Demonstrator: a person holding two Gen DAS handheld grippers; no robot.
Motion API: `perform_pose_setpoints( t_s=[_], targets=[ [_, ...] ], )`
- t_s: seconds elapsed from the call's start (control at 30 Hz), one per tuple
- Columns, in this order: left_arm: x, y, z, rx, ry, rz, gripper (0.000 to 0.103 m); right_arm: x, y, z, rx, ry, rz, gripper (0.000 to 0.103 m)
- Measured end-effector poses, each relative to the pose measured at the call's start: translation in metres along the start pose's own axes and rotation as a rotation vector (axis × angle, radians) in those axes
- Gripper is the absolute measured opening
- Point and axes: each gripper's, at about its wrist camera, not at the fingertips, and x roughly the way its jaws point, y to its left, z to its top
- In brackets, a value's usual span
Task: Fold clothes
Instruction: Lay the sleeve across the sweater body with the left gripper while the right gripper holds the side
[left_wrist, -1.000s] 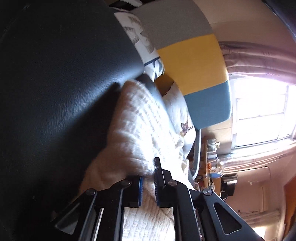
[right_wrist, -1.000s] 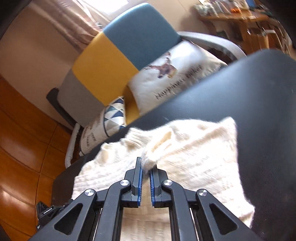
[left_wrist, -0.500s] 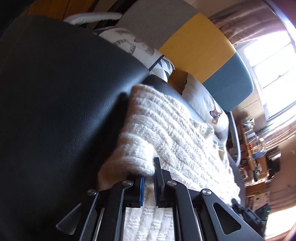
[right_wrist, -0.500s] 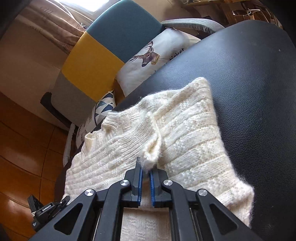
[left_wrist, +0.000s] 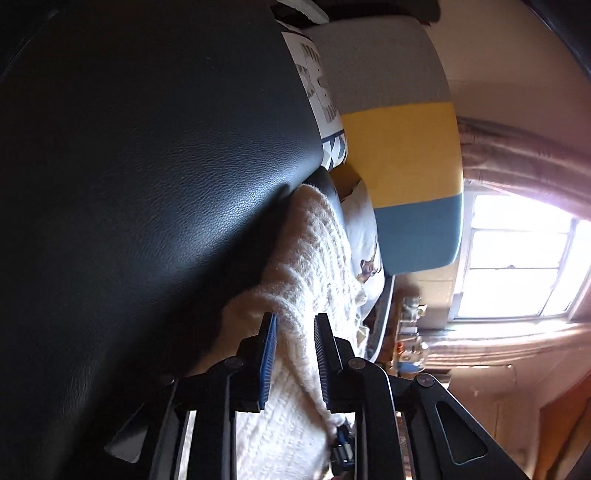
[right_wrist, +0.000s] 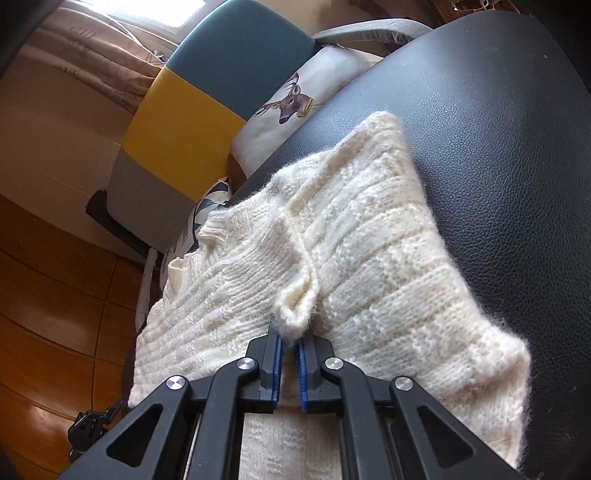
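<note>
One cream knit sweater (right_wrist: 369, 266) lies on one black leather surface (right_wrist: 498, 129), filling the centre and lower half of the right wrist view. Two grippers are present. The right gripper (right_wrist: 290, 341), bottom centre, is clamped tight on a raised pinch of the sweater's knit. The left gripper (left_wrist: 293, 332), bottom centre of its view, has its jaws opening, with a fold of the sweater (left_wrist: 314, 258) between the blue pads; contact with the pads cannot be confirmed. Surroundings: one grey, yellow and blue chair (right_wrist: 192, 92) at upper left, two cushions counted, one with a deer print (right_wrist: 291, 110), one with triangles (left_wrist: 332, 147). One bright window (left_wrist: 517, 251) at right.
</note>
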Motion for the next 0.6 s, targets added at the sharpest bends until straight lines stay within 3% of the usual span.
perform_pose_setpoints(
  t_s=[0.07, 0.13, 0.23, 0.37, 0.43, 0.47, 0.53, 0.6],
  targets=[
    [-0.005, 0.001, -0.007, -0.025, -0.009, -0.01, 0.026, 0.0, 0.0, 0.0, 0.0, 0.0, 0.002, 0.005],
    [-0.003, 0.002, -0.014, -0.048, 0.008, -0.02, 0.044, 0.0, 0.0, 0.0, -0.002, -0.001, 0.006, 0.005],
    [0.019, -0.006, -0.015, -0.083, 0.025, -0.006, 0.049, 0.0, 0.0, -0.001, -0.005, -0.004, 0.008, 0.005],
    [0.031, -0.014, -0.006, -0.079, -0.03, 0.016, 0.048, 0.001, 0.001, -0.001, -0.016, -0.006, 0.001, 0.005],
    [0.032, -0.019, 0.0, -0.084, -0.059, -0.02, 0.043, 0.001, 0.003, -0.001, -0.027, -0.004, -0.009, 0.005],
    [0.032, -0.024, 0.003, -0.05, -0.086, 0.005, 0.037, 0.001, 0.005, -0.001, -0.039, -0.005, -0.014, 0.006],
    [0.032, -0.034, 0.009, 0.043, -0.149, 0.086, 0.006, 0.002, 0.007, -0.002, -0.069, -0.009, -0.025, 0.006],
    [0.032, -0.033, 0.007, 0.096, -0.179, 0.156, 0.006, 0.003, 0.009, -0.003, -0.097, -0.009, -0.034, 0.006]
  ],
)
